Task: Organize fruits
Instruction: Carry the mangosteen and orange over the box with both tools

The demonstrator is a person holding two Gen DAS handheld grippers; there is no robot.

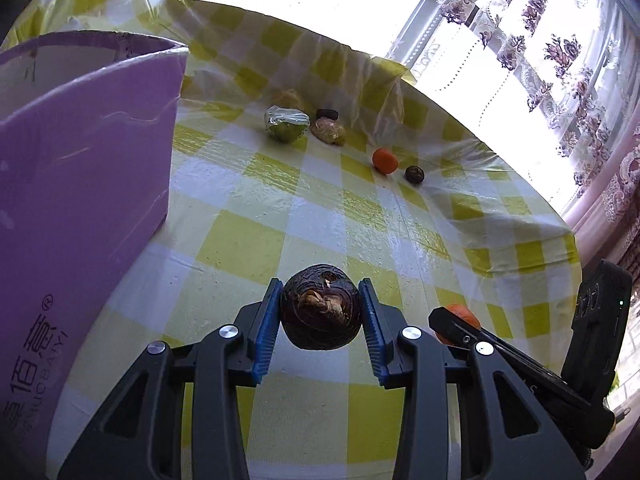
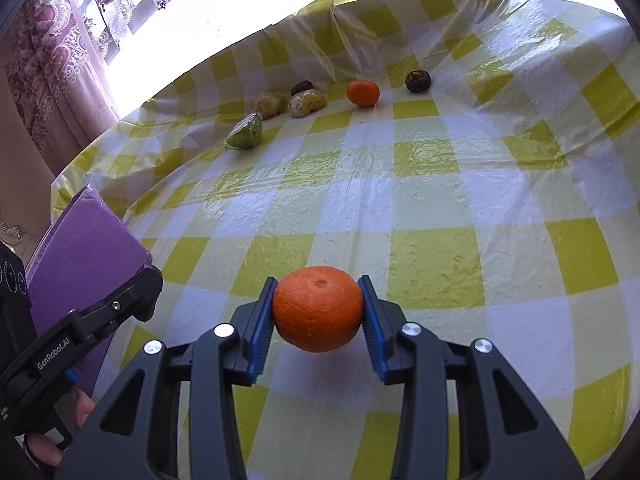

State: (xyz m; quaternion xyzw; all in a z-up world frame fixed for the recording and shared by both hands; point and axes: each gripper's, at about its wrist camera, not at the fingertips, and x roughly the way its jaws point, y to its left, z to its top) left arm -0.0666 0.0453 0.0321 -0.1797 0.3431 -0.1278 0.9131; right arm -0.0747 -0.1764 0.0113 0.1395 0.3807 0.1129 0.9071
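Left wrist view: left claw (image 1: 320,312) clamps a dark wrinkled fruit (image 1: 319,312) between its blue pads, clear of the worktop (image 1: 320,208). The purple box (image 1: 80,180) stands just left, probably the drop point. A second dark fruit (image 1: 414,174) and a loose orange (image 1: 385,161) wait farther off.

Right wrist view: right claw (image 2: 318,310) grips an orange (image 2: 318,308) at its widest girth, lifted off the cloth. Wrapped green fruit (image 2: 245,132) lies well apart near the far edge, unsorted.

Black claw (image 2: 318,312), blue ribbed pads (image 2: 260,332), silver screws, "GenRobot.AI" lettering.
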